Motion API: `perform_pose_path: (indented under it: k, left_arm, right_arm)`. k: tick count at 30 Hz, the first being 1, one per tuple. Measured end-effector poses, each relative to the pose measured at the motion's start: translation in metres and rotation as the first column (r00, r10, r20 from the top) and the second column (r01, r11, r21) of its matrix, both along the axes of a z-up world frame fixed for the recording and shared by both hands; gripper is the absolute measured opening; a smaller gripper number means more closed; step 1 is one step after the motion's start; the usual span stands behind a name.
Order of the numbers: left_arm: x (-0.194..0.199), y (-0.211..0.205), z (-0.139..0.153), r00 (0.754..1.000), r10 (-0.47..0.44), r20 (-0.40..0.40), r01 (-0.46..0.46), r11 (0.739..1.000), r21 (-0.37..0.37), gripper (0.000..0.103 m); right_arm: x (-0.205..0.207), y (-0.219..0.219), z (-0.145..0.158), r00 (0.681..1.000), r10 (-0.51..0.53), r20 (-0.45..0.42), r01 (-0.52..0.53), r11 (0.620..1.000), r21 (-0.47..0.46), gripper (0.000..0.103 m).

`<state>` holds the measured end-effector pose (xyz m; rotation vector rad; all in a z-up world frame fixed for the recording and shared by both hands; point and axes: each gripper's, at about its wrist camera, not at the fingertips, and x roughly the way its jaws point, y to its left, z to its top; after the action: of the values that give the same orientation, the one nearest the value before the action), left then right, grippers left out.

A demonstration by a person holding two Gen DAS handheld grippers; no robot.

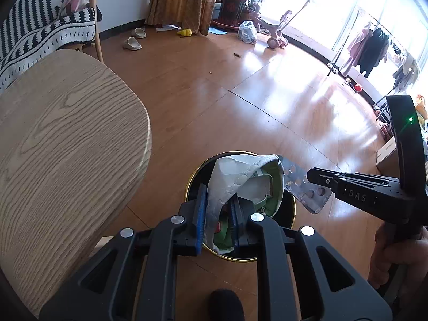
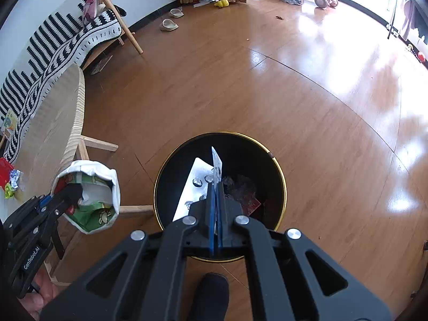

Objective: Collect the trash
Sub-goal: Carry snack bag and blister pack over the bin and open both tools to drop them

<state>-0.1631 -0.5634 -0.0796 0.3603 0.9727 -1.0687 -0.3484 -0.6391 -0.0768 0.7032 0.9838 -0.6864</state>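
A black trash bin with a gold rim (image 1: 193,176) stands on the wood floor beside the table. My left gripper (image 1: 218,207) is shut on a crumpled white-and-green paper package (image 1: 240,176) and holds it over the bin's near edge. My right gripper (image 2: 216,187) is shut on a silver blister pack (image 2: 196,182) above the bin's rim (image 2: 281,171); dark wrappers (image 2: 246,190) lie inside. In the right wrist view the left gripper (image 2: 76,192) and its package (image 2: 93,208) hang left of the bin. From the left wrist view, the right gripper (image 1: 318,184) and blister pack (image 1: 297,184) are at right.
A round wooden table (image 1: 67,133) lies close on the left, with colourful wrappers (image 2: 10,179) on it. Behind are a bench with a black-and-white throw (image 1: 40,34), slippers (image 1: 132,43), a plastic bag (image 1: 247,32), a tricycle (image 1: 275,37) and a clothes rack (image 1: 371,48). A hand (image 1: 396,251) grips the right tool.
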Motion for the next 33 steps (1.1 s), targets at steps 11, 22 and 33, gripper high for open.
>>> perform_pose_path:
  k: [11,22,33]
  left_arm:
    - [0.003,-0.003,-0.004,1.000,-0.008,-0.011,0.008,1.000,0.002,0.015]
    - [-0.004,-0.013,-0.017,0.999,-0.023,-0.027,0.023,1.000,0.018,0.015]
    - [-0.004,-0.030,-0.026,0.993,-0.077,-0.085,0.076,0.997,-0.023,0.036]
  right_arm:
    - [-0.009,-0.006,0.004,0.998,-0.052,0.036,0.052,0.998,0.025,0.003]
    - [-0.028,-0.012,0.022,0.985,-0.131,0.112,0.133,0.991,-0.014,0.091]
    - [-0.044,-0.019,0.028,0.978,-0.170,0.124,0.176,0.984,-0.036,0.091]
